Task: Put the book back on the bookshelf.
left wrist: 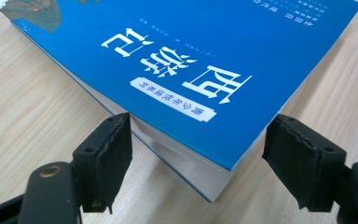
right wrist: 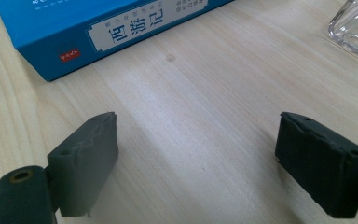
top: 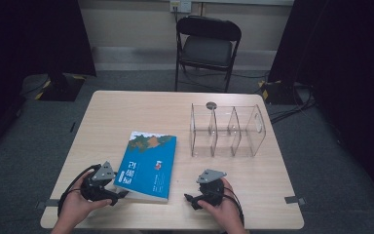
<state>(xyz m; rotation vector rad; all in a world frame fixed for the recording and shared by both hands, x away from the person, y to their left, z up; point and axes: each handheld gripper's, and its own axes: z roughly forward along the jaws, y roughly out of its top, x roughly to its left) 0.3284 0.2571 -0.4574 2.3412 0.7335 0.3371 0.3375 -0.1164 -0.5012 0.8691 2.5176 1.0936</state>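
Left gripper [left wrist: 198, 154]: I see its jaws spread around the blue book's [top: 147, 165] near corner.
Right gripper [right wrist: 198, 163]: mine spread over bare table [top: 126, 105], near edge.

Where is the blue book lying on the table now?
In the high view the blue book lies flat on the table, left of the clear divided box, its near corner between the open jaws of the left gripper.
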